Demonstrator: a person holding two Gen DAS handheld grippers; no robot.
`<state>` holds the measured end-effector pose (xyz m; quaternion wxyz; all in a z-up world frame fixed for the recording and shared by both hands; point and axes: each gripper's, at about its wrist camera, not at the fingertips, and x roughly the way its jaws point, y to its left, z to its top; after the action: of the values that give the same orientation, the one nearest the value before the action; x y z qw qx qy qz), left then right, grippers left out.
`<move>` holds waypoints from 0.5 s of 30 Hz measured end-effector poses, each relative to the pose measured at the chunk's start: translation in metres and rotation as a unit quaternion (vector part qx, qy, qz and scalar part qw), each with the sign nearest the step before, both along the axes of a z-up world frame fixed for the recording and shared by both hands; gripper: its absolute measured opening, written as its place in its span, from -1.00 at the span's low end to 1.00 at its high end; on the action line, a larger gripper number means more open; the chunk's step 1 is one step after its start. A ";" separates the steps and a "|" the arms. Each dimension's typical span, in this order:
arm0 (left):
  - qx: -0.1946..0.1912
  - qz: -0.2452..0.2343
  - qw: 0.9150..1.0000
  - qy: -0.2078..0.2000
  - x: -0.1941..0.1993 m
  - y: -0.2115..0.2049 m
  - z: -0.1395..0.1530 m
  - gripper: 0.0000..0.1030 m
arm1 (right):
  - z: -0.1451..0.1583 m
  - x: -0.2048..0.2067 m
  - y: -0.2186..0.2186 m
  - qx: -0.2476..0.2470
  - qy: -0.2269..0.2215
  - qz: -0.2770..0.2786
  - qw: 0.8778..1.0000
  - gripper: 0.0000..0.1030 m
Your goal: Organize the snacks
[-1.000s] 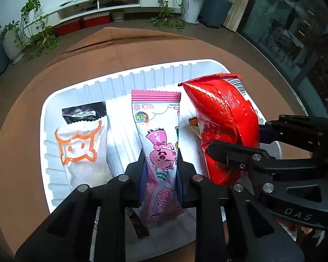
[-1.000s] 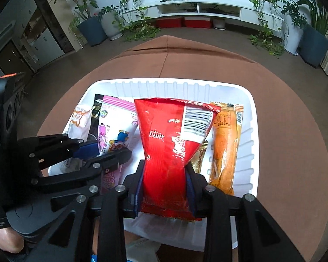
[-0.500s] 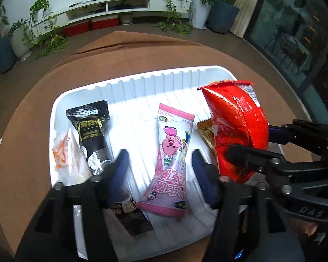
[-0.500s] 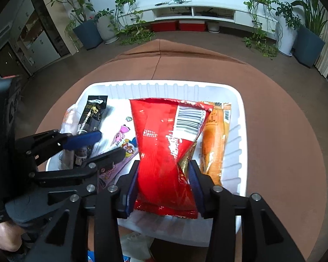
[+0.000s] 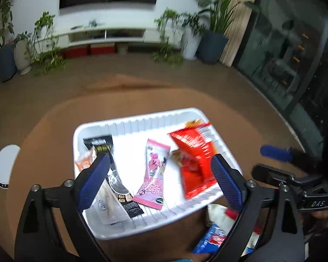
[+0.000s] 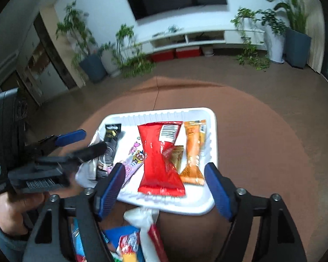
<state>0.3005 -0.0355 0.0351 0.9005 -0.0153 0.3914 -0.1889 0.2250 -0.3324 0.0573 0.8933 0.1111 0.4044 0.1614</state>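
A white ribbed tray (image 5: pixel 142 118) on a round brown table holds several snack packets side by side. The pink cartoon packet (image 5: pixel 155 172) lies flat in the middle, with the red bag (image 6: pixel 159 157) to its right. My left gripper (image 5: pixel 159 159) hovers above and behind the pink packet. Its jaws are opening wide and touch nothing. My right gripper (image 6: pixel 164 168) hangs back from the red bag, its jaws also opening with nothing pressed between them. An orange packet (image 6: pixel 192 148) lies at the tray's right, and a black packet (image 5: pixel 111 168) at its left.
Loose snack packets (image 6: pixel 131 240) lie on the table just in front of the tray's near rim. A white round object (image 5: pixel 5 166) sits at the table's left edge. A person's hand (image 6: pixel 13 209) holds the left gripper (image 6: pixel 91 140).
The left gripper let go of the pink packet and the right let go of the red bag. Both opened and drew up and back; the packets now lie in the tray.
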 end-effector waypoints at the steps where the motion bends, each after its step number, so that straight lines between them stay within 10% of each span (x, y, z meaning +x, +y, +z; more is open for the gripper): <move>1: -0.002 -0.002 1.000 -0.010 -0.007 0.001 0.010 0.87 | 0.003 -0.012 -0.007 0.013 -0.009 -0.005 1.000 0.58; 9: -0.007 -0.006 0.998 -0.057 -0.092 0.033 0.059 0.99 | -0.008 -0.097 -0.025 0.024 -0.030 -0.024 0.999 0.67; 15: 0.044 0.015 0.999 -0.020 -0.159 0.060 0.024 0.99 | -0.037 -0.146 -0.011 0.018 -0.019 -0.026 0.999 0.67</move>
<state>0.1414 0.0241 0.0593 0.9106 0.0223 0.3811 -0.1586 0.0791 -0.3435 0.0199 0.9025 0.1344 0.3817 0.1471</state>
